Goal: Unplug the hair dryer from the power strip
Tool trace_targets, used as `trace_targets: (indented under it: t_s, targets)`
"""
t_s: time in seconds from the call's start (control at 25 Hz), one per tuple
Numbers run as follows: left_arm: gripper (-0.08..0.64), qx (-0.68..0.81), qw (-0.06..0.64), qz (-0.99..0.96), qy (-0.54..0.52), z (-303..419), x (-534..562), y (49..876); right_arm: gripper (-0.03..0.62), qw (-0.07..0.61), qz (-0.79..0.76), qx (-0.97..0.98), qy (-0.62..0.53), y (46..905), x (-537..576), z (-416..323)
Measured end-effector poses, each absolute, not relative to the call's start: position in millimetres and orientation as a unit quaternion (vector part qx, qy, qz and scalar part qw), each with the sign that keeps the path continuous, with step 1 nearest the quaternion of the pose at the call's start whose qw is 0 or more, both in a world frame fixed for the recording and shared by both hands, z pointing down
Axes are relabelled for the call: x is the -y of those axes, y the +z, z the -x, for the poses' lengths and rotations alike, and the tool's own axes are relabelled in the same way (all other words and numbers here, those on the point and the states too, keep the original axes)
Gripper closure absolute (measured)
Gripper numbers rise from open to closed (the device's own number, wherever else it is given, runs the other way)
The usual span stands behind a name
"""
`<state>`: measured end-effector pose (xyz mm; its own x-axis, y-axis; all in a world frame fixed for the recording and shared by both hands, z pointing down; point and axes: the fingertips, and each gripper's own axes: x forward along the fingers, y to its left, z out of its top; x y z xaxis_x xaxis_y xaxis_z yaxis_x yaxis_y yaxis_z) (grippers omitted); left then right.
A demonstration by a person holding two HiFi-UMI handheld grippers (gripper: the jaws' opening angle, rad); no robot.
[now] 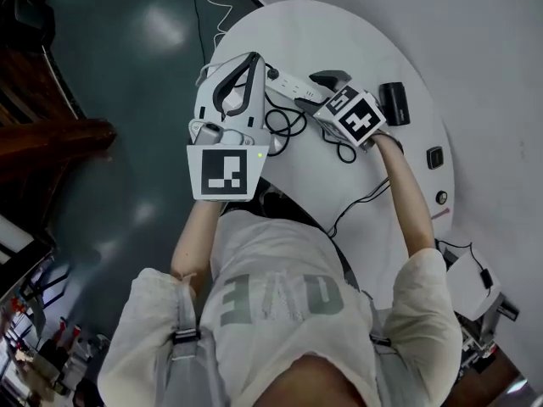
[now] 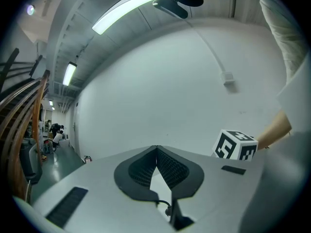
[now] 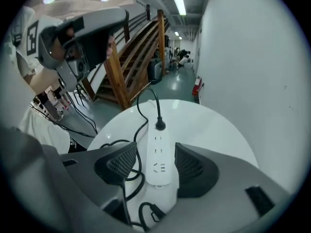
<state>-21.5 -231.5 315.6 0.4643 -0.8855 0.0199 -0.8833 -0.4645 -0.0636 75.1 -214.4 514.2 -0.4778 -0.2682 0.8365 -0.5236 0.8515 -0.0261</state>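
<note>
On the round white table (image 1: 339,32) lies a white power strip (image 1: 293,83), with a loose black cable (image 1: 280,125) coiled beside it. In the right gripper view a black plug (image 3: 159,125) sits in the far socket of the power strip (image 3: 158,154). My right gripper (image 3: 155,166) is open and tilted down, its jaws standing either side of the strip's near end without pressing it. In the head view the right gripper (image 1: 316,91) is over the strip. My left gripper (image 1: 252,60) hovers left of it, shut and empty, pointing level at the wall (image 2: 156,149).
A black cylindrical device (image 1: 394,103), perhaps the hair dryer, lies right of the right gripper's marker cube (image 2: 235,145). A white wall runs behind the table. Wooden stairs (image 3: 126,67) and dark floor are on the left. Another black cable (image 1: 365,197) hangs off the table's near edge.
</note>
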Motion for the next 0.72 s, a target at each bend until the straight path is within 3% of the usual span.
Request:
trace_targets:
  t_s: [0.72]
  targets:
    - [0.548,-0.538,-0.013,0.842,-0.042,41.1,246.0,363.1,0.342,0.564,-0.191,0.786,0.167,586.7,221.9,-66.1]
